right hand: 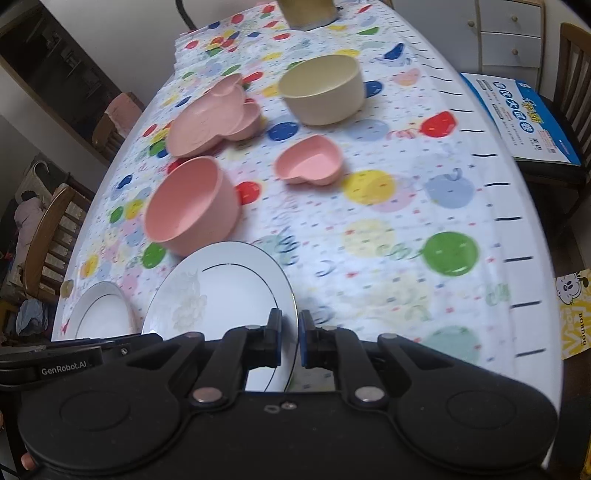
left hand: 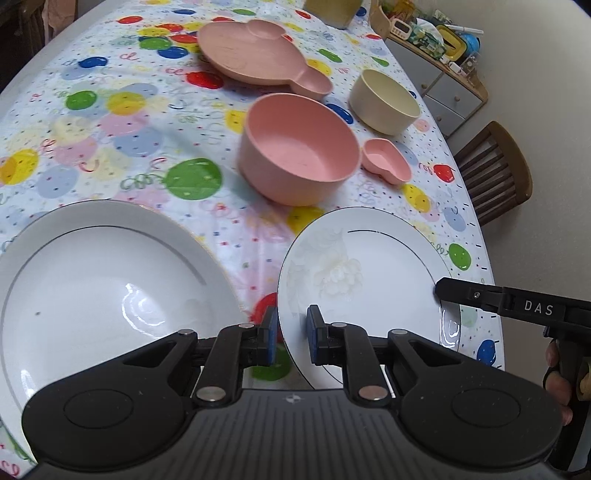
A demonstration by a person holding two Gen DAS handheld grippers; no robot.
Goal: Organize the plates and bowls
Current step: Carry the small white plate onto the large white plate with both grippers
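A small white plate (left hand: 369, 280) with a faint flower print is held between both grippers, tilted above the table. My left gripper (left hand: 291, 338) is shut on its left rim. My right gripper (right hand: 290, 339) is shut on its right rim (right hand: 229, 295); its finger shows in the left wrist view (left hand: 465, 295). A larger white plate (left hand: 99, 291) lies to the left, also in the right wrist view (right hand: 101, 310). Beyond stand a pink bowl (left hand: 299, 147), a cream bowl (left hand: 384, 101), a pink heart dish (left hand: 388, 158) and a pink mouse-shaped plate (left hand: 258, 55).
The table wears a balloon-print cloth (left hand: 110, 122). A yellowish container (right hand: 306, 13) stands at the far end. Wooden chairs (left hand: 495, 173) stand around the table; one holds a blue box (right hand: 524, 114). A cabinet (left hand: 443, 85) with clutter stands at the right.
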